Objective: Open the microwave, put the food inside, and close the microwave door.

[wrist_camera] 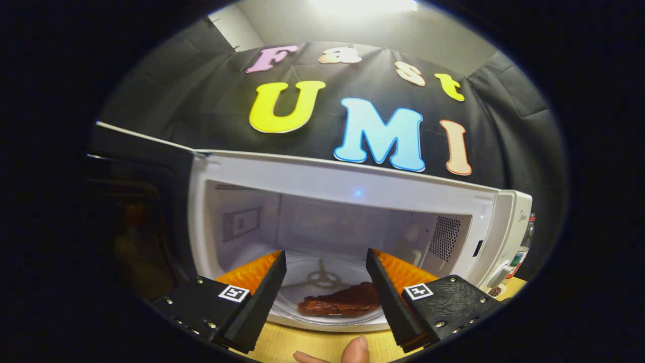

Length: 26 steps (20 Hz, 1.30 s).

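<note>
Before the open microwave point(352, 212) the tongs point(326, 275) hang with their two fingers point(262, 297) spread wide, pinching nothing, their tips level with the oven's front opening. Between the fingers and just beyond them lies the food point(340, 301), a dark reddish-brown wedge resting on the glass turntable plate point(322, 282) inside the white cavity, towards the front of the plate and nearer the right finger. Behind the food, the turntable's three-armed hub shows through the glass. A vent grille point(446, 237) sits on the cavity's right wall, and a panel is set in the left wall. The microwave door point(136, 212) is swung out to the left, dark and seen nearly edge-on. To the right of the cavity is the control panel with a knob point(499, 276), and a bottle point(524, 247) stands just beyond that side. The microwave rests on a pale wooden surface point(302, 345). A person's fingertips point(355, 350) show just below the tongs, over the surface.
</note>
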Tool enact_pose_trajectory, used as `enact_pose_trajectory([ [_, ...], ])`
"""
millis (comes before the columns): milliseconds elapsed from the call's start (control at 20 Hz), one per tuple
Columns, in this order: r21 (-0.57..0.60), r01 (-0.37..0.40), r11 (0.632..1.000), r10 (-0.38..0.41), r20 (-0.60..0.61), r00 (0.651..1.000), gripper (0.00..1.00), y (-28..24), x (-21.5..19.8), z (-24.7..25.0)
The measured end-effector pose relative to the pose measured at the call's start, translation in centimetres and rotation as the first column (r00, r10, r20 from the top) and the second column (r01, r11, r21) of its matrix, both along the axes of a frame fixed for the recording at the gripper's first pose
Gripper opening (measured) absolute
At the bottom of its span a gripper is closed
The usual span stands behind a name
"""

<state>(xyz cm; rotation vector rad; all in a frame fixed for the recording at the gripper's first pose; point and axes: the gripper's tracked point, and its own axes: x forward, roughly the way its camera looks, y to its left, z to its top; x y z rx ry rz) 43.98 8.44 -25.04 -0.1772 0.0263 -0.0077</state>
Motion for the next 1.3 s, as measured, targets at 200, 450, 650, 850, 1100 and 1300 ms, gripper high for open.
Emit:
enact_pose_trajectory([
  [200,0.045,-0.109,0.993,0.109,0.011,0.994,0.96,3.1,-6.0,4.1],
  [450,0.138,-0.311,0.940,0.301,0.089,0.949,0.96,8.4,-15.7,11.9],
  [650,0.168,-0.469,0.867,0.448,0.151,0.881,0.96,13.0,-23.0,15.2],
  [850,0.199,-0.587,0.784,0.563,0.167,0.809,0.96,17.2,-28.5,17.0],
  [1100,0.168,-0.688,0.706,0.683,0.096,0.724,0.86,23.3,-32.8,13.8],
  [1300,0.187,-0.674,0.714,0.688,-0.008,0.726,0.43,24.9,-32.9,9.7],
])
